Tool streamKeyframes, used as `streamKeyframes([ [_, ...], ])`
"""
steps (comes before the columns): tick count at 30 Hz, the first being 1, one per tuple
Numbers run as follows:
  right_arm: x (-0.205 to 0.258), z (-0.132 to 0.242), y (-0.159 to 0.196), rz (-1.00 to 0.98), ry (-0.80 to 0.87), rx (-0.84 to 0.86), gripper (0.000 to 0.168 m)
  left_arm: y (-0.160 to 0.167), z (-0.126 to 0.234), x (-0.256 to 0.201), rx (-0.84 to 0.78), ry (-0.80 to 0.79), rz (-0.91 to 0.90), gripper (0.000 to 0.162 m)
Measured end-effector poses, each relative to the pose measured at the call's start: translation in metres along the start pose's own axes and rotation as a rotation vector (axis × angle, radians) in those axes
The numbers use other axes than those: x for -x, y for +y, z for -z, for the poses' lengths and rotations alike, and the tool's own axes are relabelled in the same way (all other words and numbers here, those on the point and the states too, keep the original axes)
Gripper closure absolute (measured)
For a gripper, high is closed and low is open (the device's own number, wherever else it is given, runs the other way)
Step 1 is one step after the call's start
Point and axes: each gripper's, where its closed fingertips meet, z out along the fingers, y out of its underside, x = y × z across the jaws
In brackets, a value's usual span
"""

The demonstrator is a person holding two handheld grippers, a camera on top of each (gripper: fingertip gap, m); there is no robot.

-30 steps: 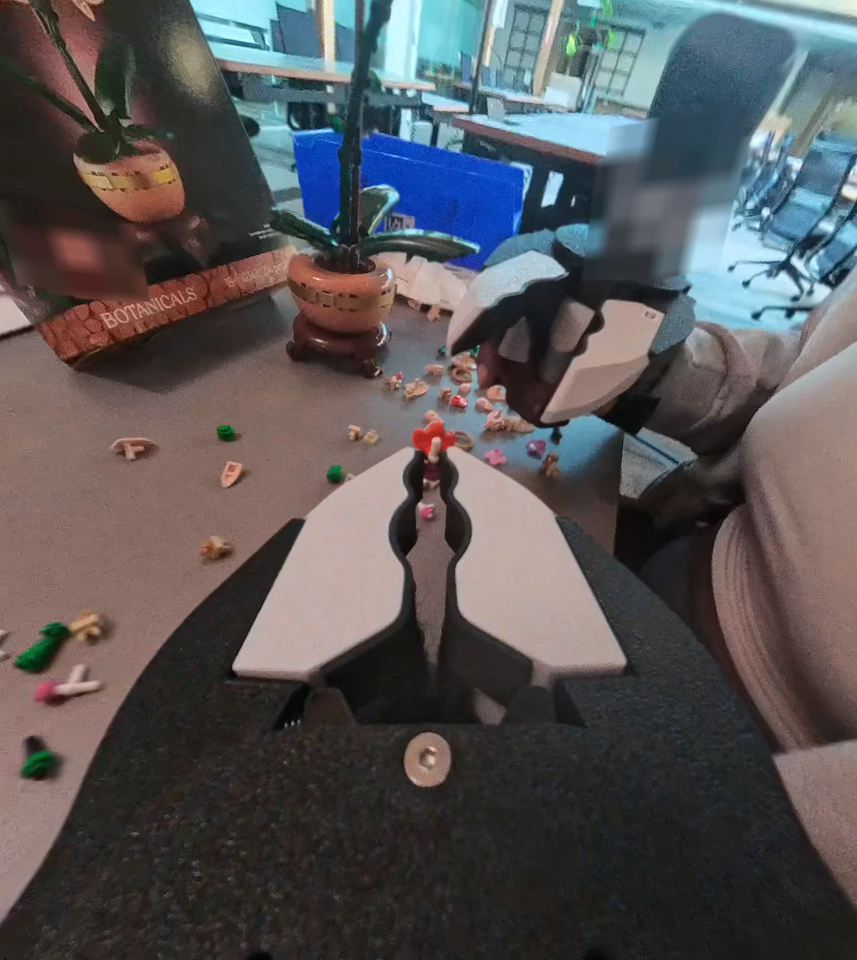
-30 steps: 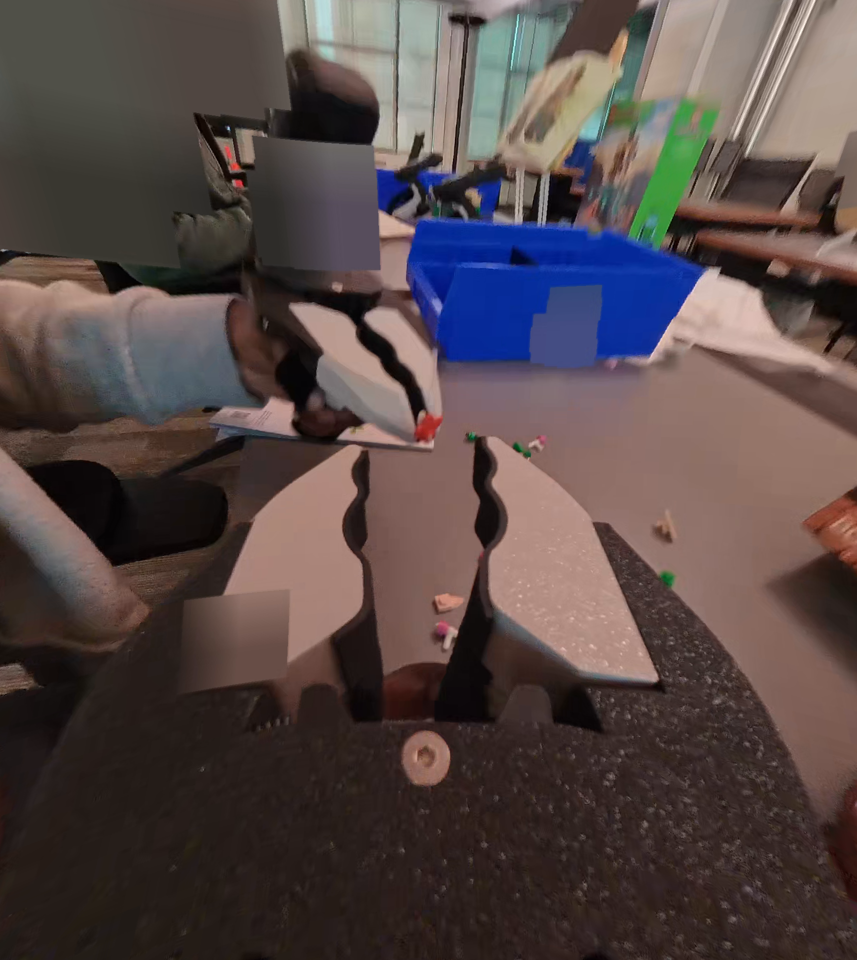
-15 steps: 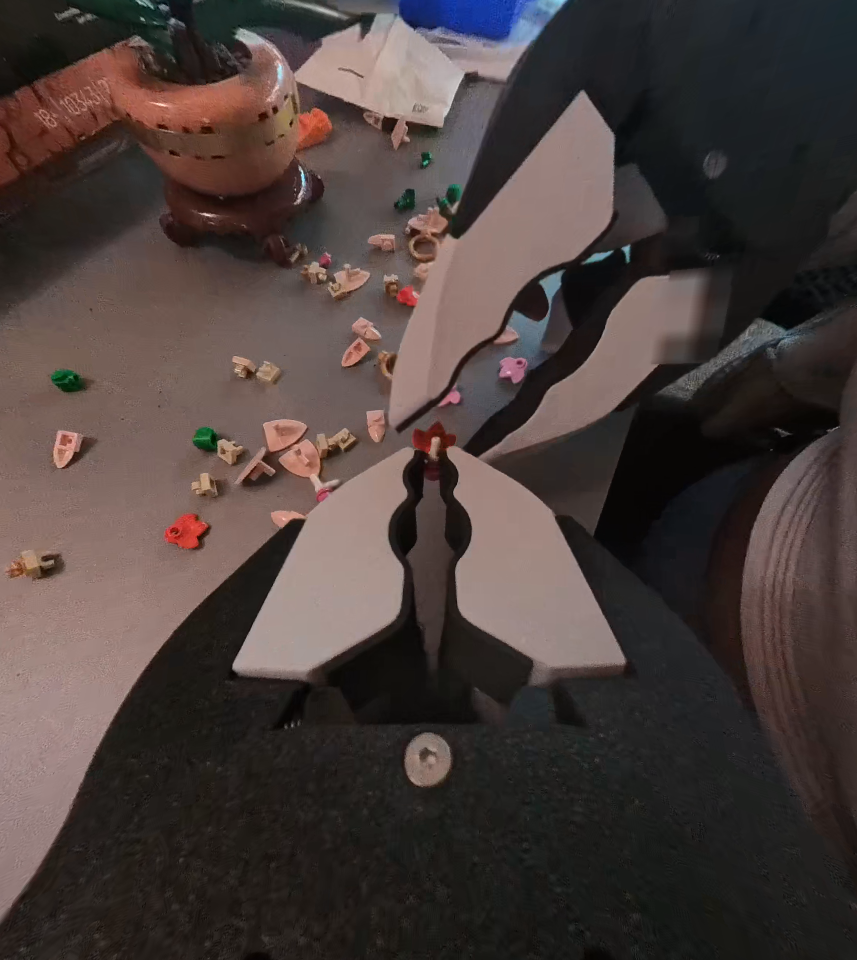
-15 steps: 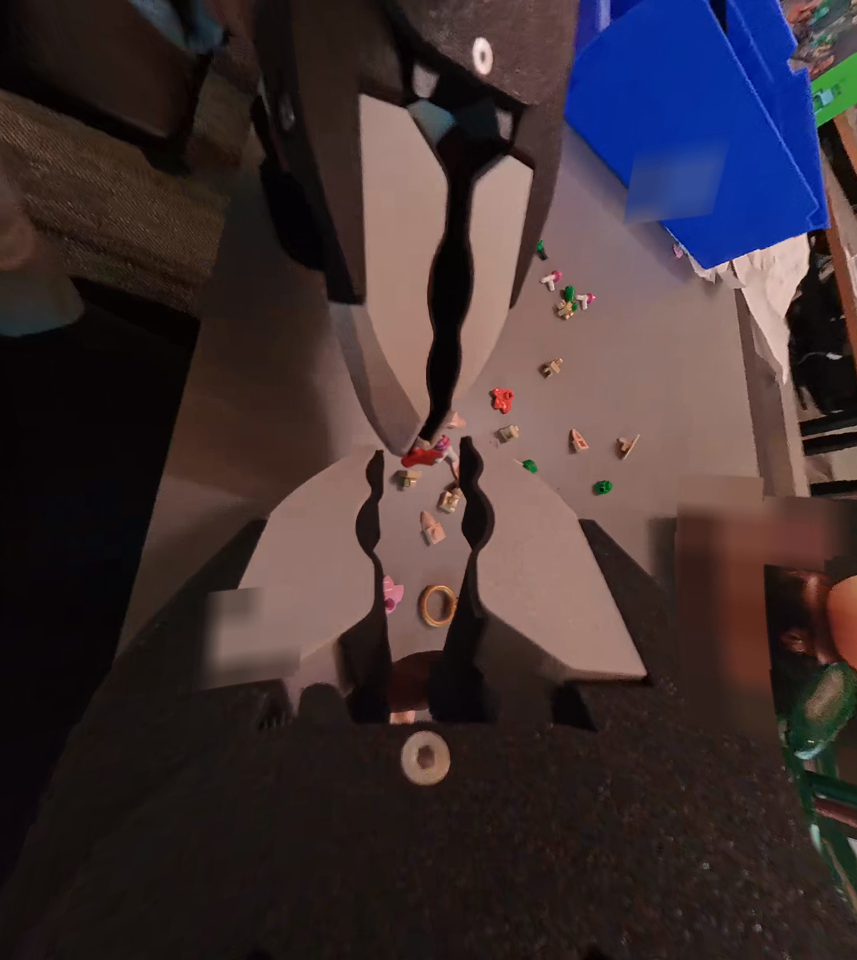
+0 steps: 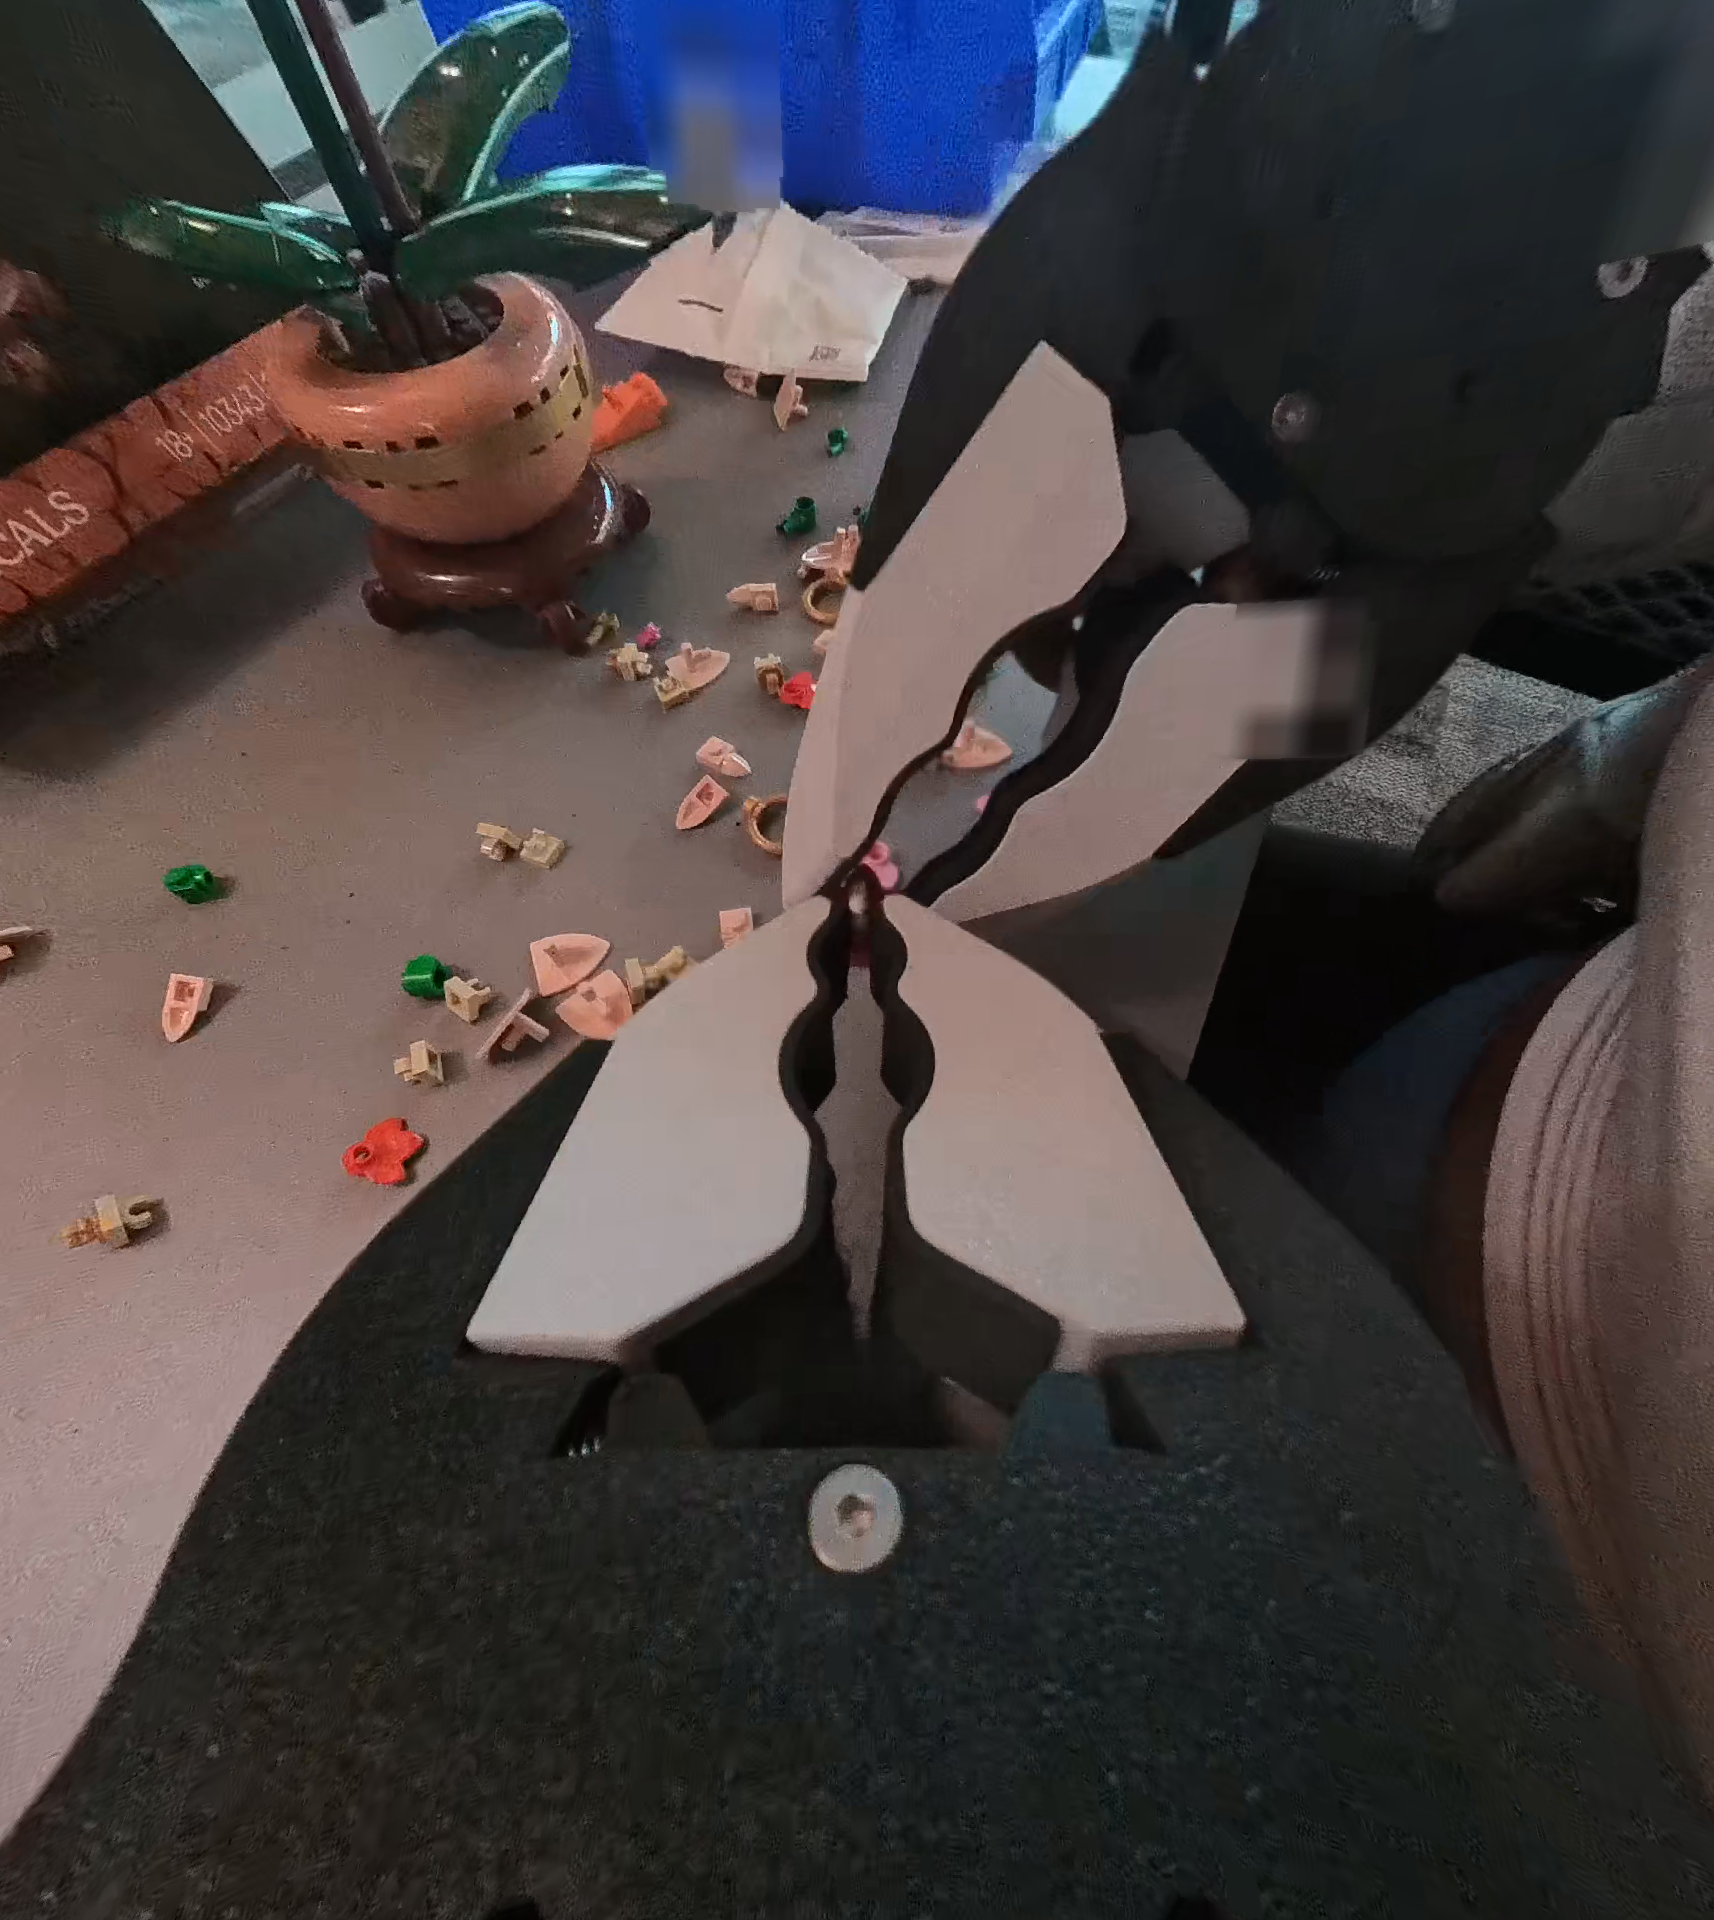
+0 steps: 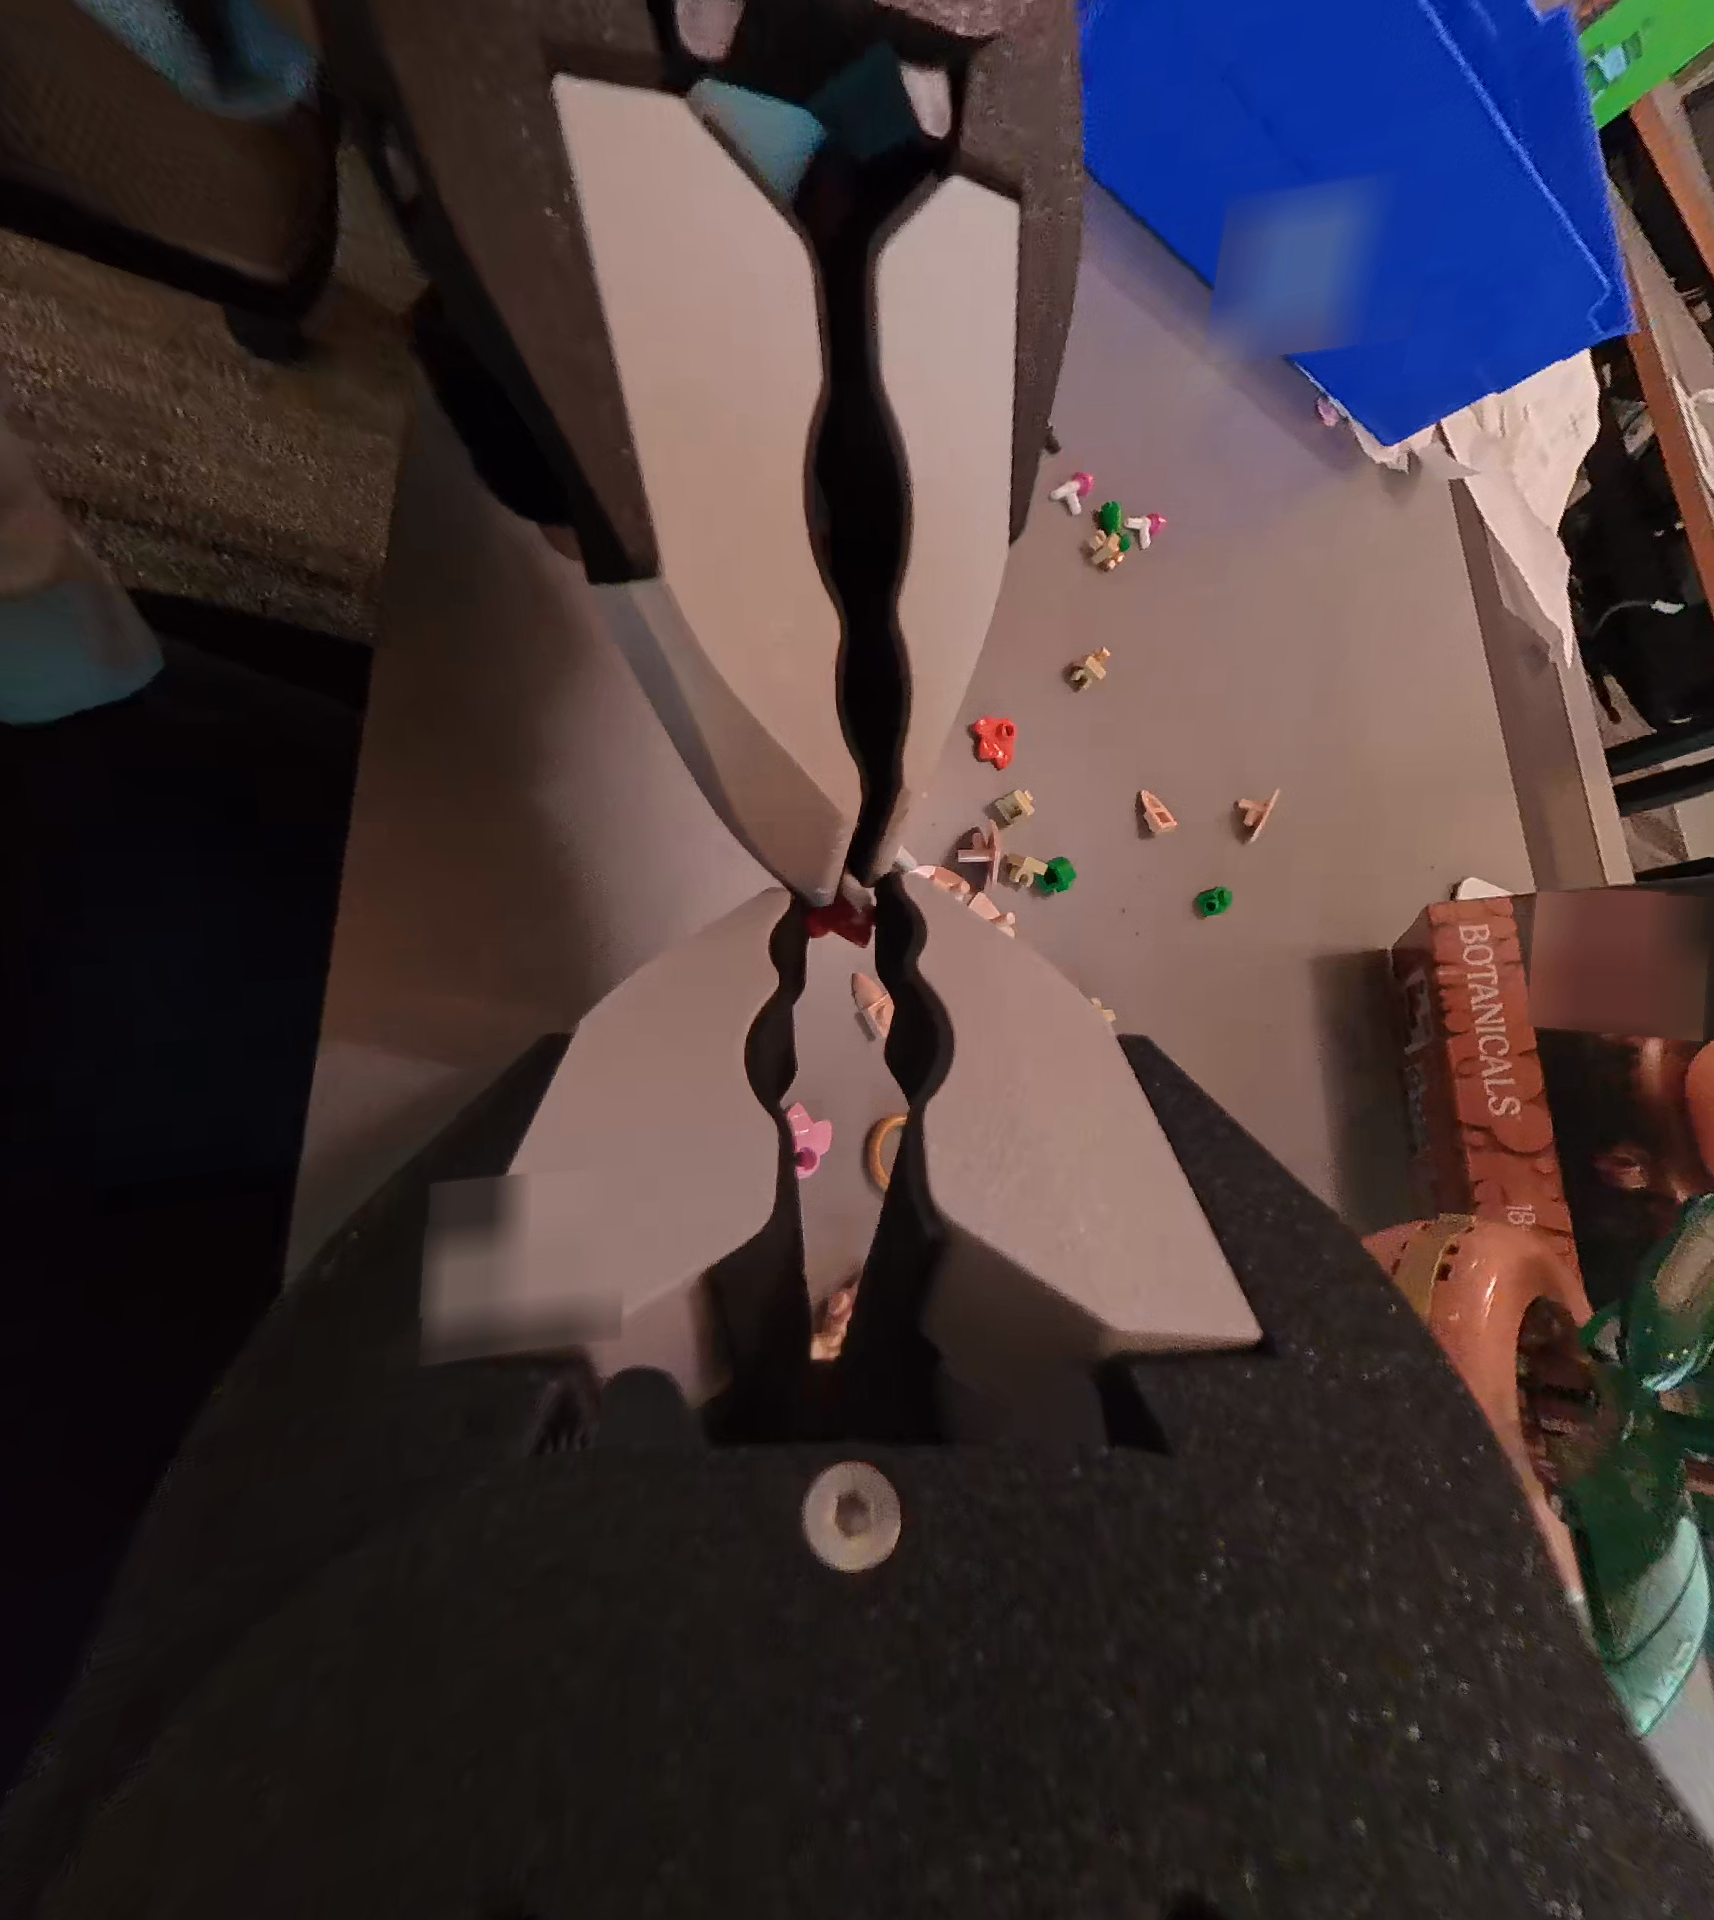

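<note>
My left gripper [image 5: 858, 909] is shut on a tiny red flower piece with a pale stem [image 5: 860, 902] and holds it above the grey table [image 5: 209, 1299]. My right gripper [image 6: 837, 914] meets it tip to tip. Its jaws are drawn in around the red flower piece [image 6: 837, 922] and seem to touch it on both sides. In the left wrist view the right gripper [image 5: 874, 883] comes down from the upper right. In the right wrist view the left gripper [image 6: 863, 873] comes down from the top.
Loose pink, tan, green and red pieces [image 5: 572, 956] lie scattered on the table. A brick-built potted plant [image 5: 458, 416] and its box [image 5: 53, 520] stand at the left, with a blue bin [image 6: 1352, 208] and a white bag [image 5: 759, 301] behind. The table edge and a person's sleeve [image 5: 1611, 1143] are at the right.
The two grippers have come together tip to tip. The right gripper's jaws have narrowed around the red piece, which the left gripper has held throughout.
</note>
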Motion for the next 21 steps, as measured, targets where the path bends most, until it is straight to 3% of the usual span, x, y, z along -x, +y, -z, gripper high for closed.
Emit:
streamKeyframes([
  [11,-0.003,-0.002,-0.005,-0.027,0.064,0.072,0.157,-0.009,0.009,0.003,-0.171,-0.074,-0.018,0.162],
  [13,0.001,-0.016,0.046,0.015,0.053,0.348,0.157,-0.055,0.034,-0.012,-0.455,0.04,0.054,0.162],
  [14,-0.004,-0.017,0.041,0.018,0.083,0.258,0.16,-0.069,0.045,-0.005,-0.496,-0.02,0.019,0.162],
  [15,-0.019,-0.006,0.026,-0.044,0.152,0.181,0.16,-0.06,0.045,0.017,-0.417,-0.165,-0.047,0.162],
  [16,-0.037,0.008,0.006,-0.071,0.221,0.092,0.16,-0.042,0.042,0.035,-0.353,-0.207,-0.011,0.162],
  [18,-0.05,0.018,0.001,-0.161,0.222,0.039,0.16,-0.016,0.039,0.049,-0.32,-0.188,0.084,0.162],
  [21,-0.049,0.015,0.005,-0.228,0.207,-0.014,0.16,-0.011,0.036,0.051,-0.304,-0.193,0.085,0.162],
])
